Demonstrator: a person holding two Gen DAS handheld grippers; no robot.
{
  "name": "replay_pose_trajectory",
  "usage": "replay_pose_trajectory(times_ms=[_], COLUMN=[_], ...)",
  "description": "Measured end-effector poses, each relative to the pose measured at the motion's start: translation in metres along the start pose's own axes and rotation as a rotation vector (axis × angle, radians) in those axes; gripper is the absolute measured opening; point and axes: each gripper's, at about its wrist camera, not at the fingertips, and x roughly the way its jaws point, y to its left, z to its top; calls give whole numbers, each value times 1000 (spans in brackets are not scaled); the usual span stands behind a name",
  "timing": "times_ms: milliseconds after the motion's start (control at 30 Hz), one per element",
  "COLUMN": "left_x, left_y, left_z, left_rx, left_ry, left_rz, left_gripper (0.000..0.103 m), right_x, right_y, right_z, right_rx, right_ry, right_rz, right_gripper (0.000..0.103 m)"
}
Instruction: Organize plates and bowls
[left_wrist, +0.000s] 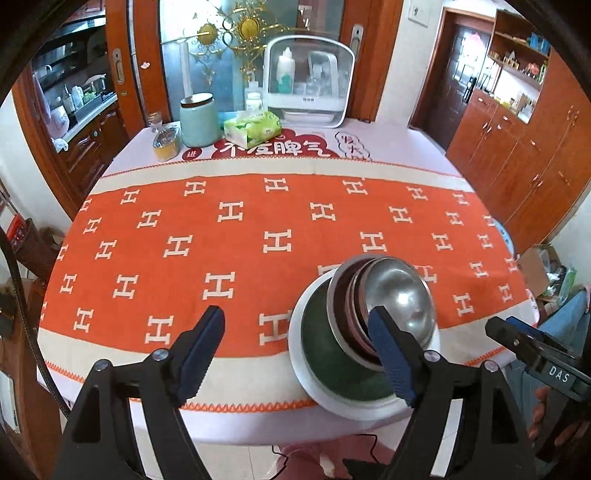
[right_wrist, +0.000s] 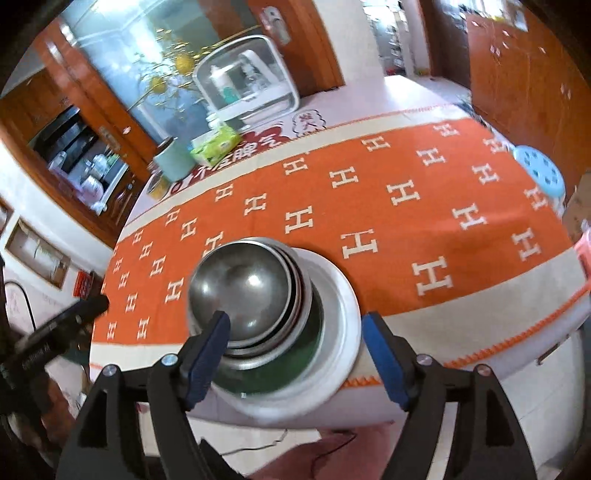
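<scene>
Room: home dining area, wooden cabinets (left_wrist: 517, 122) on your right, kitchen through a doorway at far left.
Surface: round table under an orange cloth with cream H pattern (left_wrist: 258, 221); most of the cloth is bare.
Far edge: pale green lidded jar (left_wrist: 198, 120), green tissue pack (left_wrist: 253, 128), white countertop box with clear door (left_wrist: 308, 81), all well apart from the work.
Stack: nested at the near table edge, white round plate (left_wrist: 299, 354) at the bottom, dark green bowl (left_wrist: 321, 332) on it, a brownish bowl rim above that, shiny steel bowl (left_wrist: 399, 295) on top. Looks finished to me, nothing loose left on the cloth.
Stack symmetry: round, no long axis, so approach angle does not matter.
Left gripper (left_wrist: 299, 350): jaws wide, nothing between the pads. The stack sits off to its right; the right finger only overlaps it in view.
Right gripper (right_wrist: 299, 350): jaws wide, empty. The stack sits straight ahead, slightly left of centre.
Nearer hand: your right is better lined up, judging by framing.
Risk: the plate overhangs close to the table edge, so any nudge toward you could tip it.
</scene>
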Motion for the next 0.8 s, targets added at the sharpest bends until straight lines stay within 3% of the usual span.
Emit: replay_pose_trajectory(times_ms=[100,167,333,433,533,700,800], left_x=[-19,-33,-55,-65,-71,-76,-75], left_y=[0,-3,-25,-45,-54,-58,-63], left_z=[-5,-11,-26,-32,-34,-40,-44], left_rx=[6,21,48,85,53,-21,-16], left_ry=[10,11,-8,-33,-43,-75,-94], left_rz=[-9,37,67,90,67,128,164], left_gripper=[86,89,91,92,102,102,102], right_x=[-28,-39,-59,-65,-72,-82,-80], right_y=[7,11,21,28,33,30,40], right_z=[-1,-1,-9,-19,-24,-27,-31], right_rx=[-66,-96,-105,-100,-112,-77,-134], right_ry=[-15,-3,28,50,16,-73,-75], right_rz=[-29,-41,-60,-26,-42,-78,-60], right_gripper=[90,94,97,100,100,101,101])
